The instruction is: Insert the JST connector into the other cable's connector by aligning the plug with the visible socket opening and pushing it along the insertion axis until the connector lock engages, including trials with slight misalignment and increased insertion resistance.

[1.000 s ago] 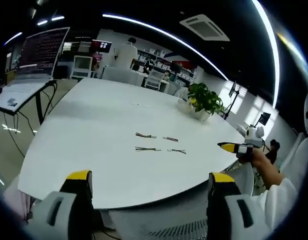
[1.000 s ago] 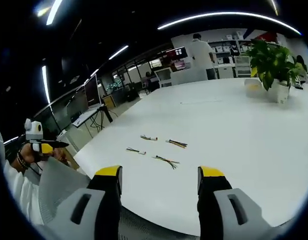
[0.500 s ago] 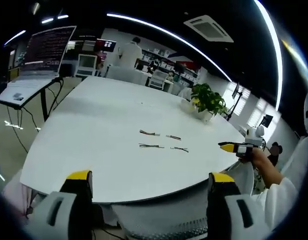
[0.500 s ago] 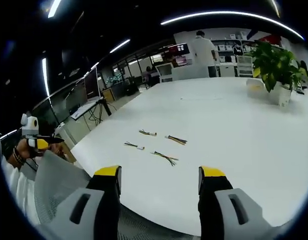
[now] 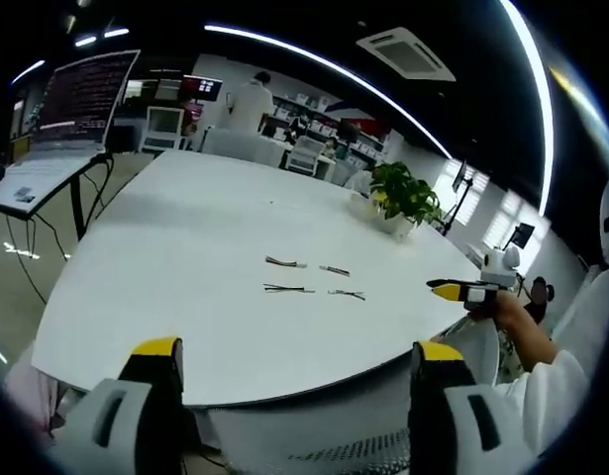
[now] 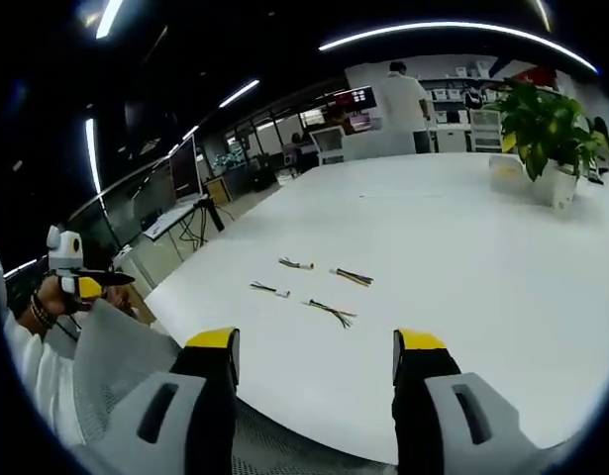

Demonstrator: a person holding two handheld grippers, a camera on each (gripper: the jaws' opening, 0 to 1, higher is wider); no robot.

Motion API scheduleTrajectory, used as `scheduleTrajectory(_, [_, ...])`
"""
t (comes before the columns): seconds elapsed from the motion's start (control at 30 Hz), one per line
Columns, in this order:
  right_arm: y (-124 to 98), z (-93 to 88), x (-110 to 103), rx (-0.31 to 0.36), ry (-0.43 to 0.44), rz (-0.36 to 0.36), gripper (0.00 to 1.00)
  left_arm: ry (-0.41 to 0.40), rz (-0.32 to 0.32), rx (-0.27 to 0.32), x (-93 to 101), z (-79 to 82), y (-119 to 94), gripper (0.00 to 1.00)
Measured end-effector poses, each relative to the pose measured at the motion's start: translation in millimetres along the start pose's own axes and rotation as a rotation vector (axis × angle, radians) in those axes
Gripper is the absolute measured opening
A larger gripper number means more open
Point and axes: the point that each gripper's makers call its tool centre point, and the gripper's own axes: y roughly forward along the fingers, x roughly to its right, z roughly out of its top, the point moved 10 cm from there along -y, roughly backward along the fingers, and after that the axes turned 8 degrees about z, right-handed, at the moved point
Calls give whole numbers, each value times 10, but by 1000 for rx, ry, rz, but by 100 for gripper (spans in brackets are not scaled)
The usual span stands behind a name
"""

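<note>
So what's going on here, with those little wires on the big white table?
A person holds a hand-held gripper in each hand at the near edge of a white table. The left hand-held gripper and the right hand-held gripper both hang open and hold nothing. Four short cables with small connectors lie apart from each other out on the table, untouched. A potted plant stands farther back. Nothing has been plugged together yet.
</note>
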Motion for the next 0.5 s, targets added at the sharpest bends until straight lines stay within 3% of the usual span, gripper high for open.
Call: scheduleTrajectory(0.5, [-2,6,51,-2,12,10,61,21,-24,-24,69,51,140,94])
